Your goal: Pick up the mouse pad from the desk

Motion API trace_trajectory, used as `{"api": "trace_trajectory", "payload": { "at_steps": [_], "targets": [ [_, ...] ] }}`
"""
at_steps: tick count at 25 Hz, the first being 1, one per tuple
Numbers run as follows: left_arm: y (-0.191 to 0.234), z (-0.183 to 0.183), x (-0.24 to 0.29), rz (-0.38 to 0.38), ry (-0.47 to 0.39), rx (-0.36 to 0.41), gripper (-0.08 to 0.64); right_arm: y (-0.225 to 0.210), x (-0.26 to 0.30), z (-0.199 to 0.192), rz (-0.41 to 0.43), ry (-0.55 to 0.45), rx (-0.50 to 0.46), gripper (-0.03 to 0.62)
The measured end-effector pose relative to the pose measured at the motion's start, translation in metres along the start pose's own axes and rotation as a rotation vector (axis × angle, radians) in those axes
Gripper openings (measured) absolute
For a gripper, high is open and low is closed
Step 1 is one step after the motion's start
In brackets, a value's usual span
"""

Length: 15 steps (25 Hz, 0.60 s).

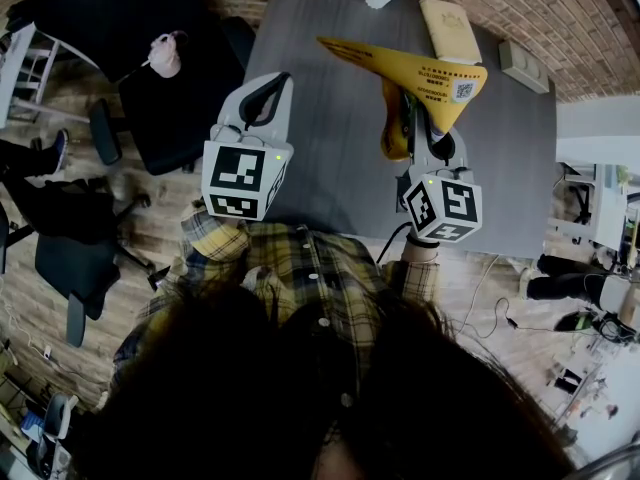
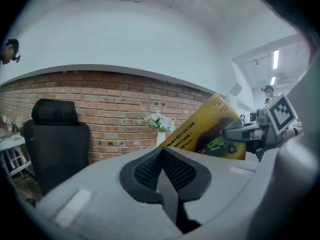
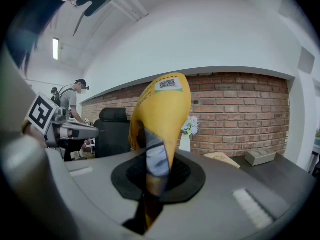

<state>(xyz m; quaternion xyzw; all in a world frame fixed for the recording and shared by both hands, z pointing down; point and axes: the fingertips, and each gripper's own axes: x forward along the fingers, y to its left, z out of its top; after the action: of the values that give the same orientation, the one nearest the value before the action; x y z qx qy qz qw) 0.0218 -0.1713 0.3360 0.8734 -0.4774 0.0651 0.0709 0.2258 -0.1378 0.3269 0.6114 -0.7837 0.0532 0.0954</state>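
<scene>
The right tongs (image 3: 151,170) are clamped on one edge of the yellow mouse pad (image 1: 425,76), which rises bowed from them above the grey counter (image 1: 330,158). Beside them, the left tongs (image 2: 161,153) are pressed fully together with nothing between them, over the counter's near left part. Farther off, a tan packet (image 1: 449,28) lies near the counter's far edge, a black office chair (image 1: 170,108) stands to its left, and a vase of flowers (image 2: 160,128) stands before the brick wall (image 2: 110,99).

Two tools (image 1: 272,86) (image 1: 422,118), one mouse pad (image 1: 425,68), one desk (image 1: 330,138), perhaps two chairs (image 1: 175,118) (image 1: 70,263)
</scene>
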Motion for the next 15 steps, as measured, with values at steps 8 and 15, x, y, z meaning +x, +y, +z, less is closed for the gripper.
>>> {"api": "trace_trajectory", "payload": {
  "at_steps": [8,15],
  "targets": [
    [0.0007,0.0001,-0.0001,-0.001,-0.002,0.0,-0.002,-0.0005,0.0002,-0.0008,0.0,0.002,0.011,0.016],
    [0.0016,-0.0012,0.0003,0.004,0.0,0.001,-0.002,-0.0013,0.0005,-0.0021,-0.001,0.005,0.013,0.017]
  ]
}}
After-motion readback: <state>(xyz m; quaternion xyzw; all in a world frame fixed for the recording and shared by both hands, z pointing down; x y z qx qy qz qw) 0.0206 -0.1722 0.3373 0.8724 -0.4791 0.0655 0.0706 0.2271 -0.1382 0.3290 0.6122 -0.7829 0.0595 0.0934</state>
